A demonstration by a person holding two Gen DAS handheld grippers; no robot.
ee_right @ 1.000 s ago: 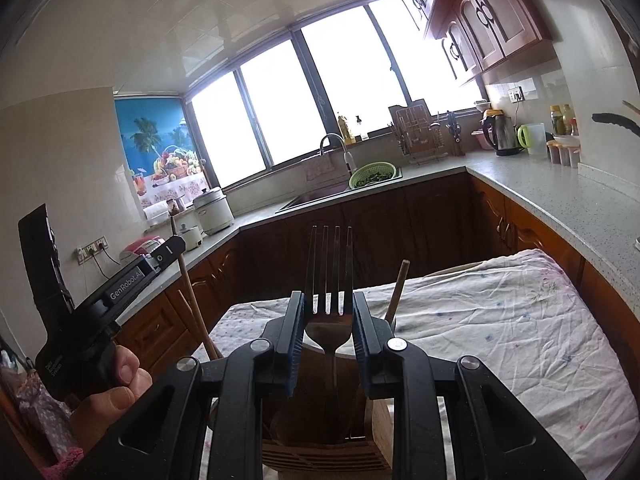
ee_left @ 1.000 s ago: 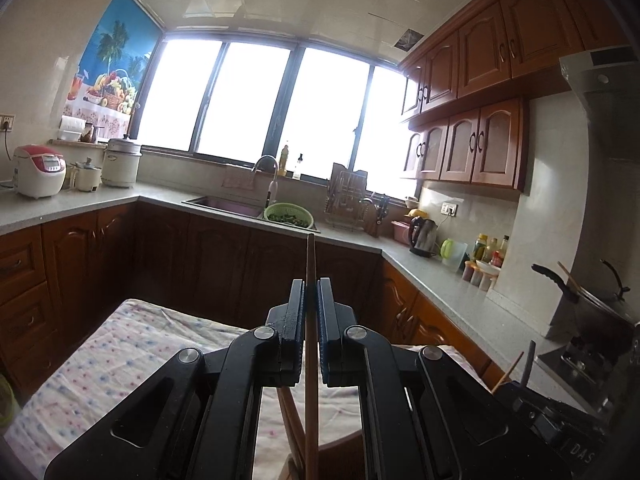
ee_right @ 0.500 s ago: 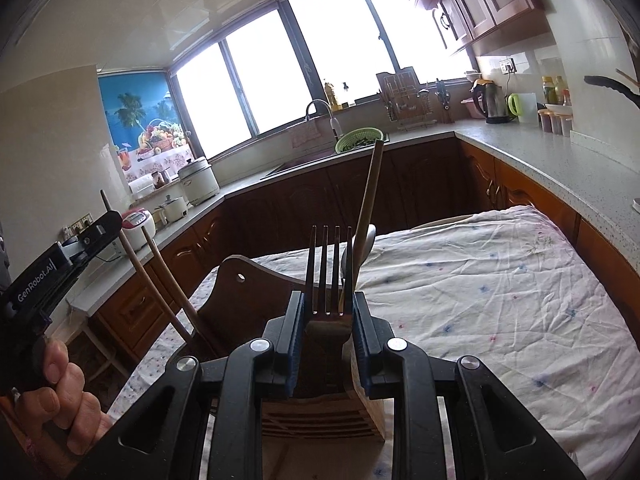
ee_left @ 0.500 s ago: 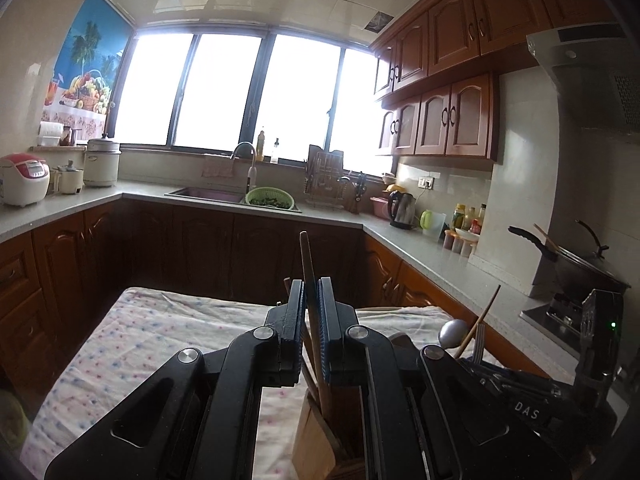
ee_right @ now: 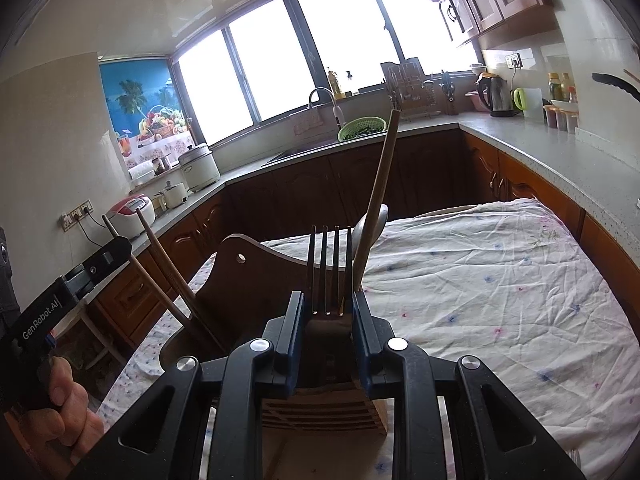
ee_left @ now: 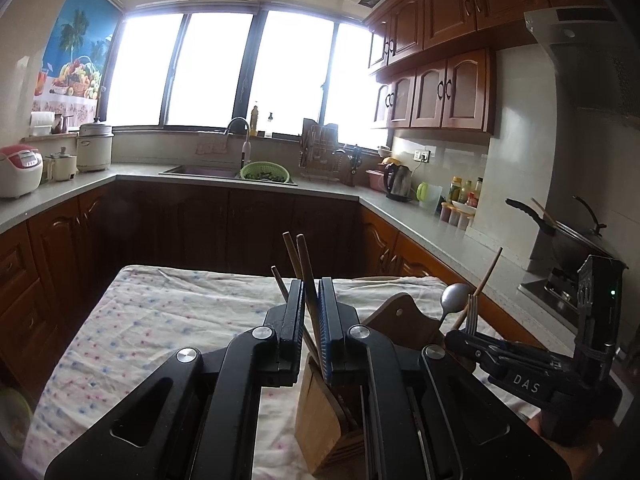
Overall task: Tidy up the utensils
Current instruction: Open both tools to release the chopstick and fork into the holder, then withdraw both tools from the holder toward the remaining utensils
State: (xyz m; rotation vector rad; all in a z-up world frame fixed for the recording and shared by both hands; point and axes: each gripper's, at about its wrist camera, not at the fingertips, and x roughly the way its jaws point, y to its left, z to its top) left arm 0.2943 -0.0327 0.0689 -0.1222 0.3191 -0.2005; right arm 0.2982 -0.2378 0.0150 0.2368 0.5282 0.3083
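Wooden chopstick [ee_left: 307,276] pinched in the left tool [ee_left: 311,312] and metal fork [ee_right: 329,272] clamped tines-up in the right tool [ee_right: 327,312] both hang over the wooden holder [ee_left: 320,412] on the cloth-covered surface [ee_right: 480,280], seemingly lined up for slotting in.

Both wrist views close above utensil holder [ee_left: 320,412]

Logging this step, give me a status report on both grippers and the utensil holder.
Left gripper shut on chopstick, over wooden holder. Right gripper shut on fork, above same holder. Spoon and other chopsticks already standing inside; slots crowded.
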